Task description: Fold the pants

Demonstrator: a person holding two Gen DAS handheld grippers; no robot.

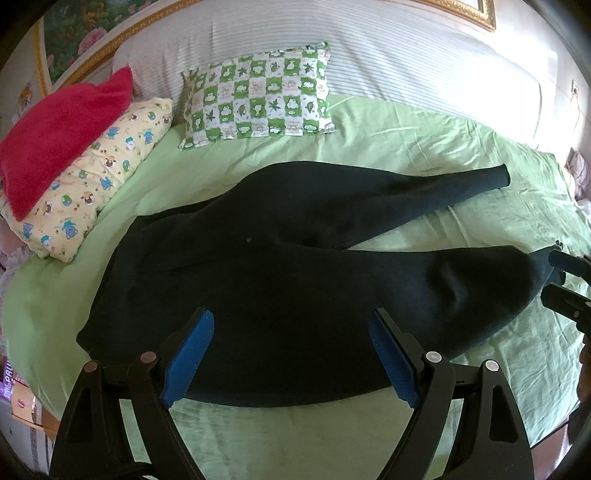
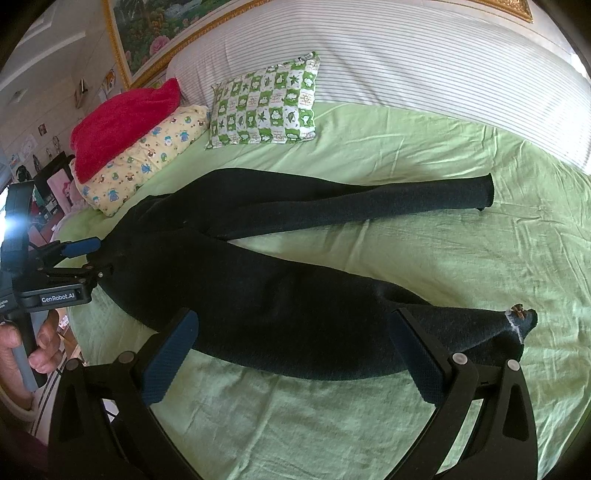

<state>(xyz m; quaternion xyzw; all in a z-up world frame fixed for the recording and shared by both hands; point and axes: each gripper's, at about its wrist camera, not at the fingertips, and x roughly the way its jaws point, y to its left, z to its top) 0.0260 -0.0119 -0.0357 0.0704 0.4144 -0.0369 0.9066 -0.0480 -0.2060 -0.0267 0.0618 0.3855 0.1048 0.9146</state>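
The dark pants (image 2: 280, 291) lie spread flat on the green bed sheet (image 2: 406, 140), waist toward the pillows (image 2: 147, 155), the two legs splayed apart; no fold has yet been made. The left gripper (image 1: 291, 354) is released, jaws wide, poised over the near waist edge. The right gripper (image 2: 295, 354) is likewise released, straddling the near leg close to its cuff (image 2: 517, 325). Judgement: the task is at its start; grasping, laying leg upon leg, and folding lengthwise all remain.

The framed painting (image 2: 155, 33) is cut off by the top edge; small wall pictures (image 2: 42, 129) blur beyond telling; the hand (image 2: 40, 347) runs off the left edge.
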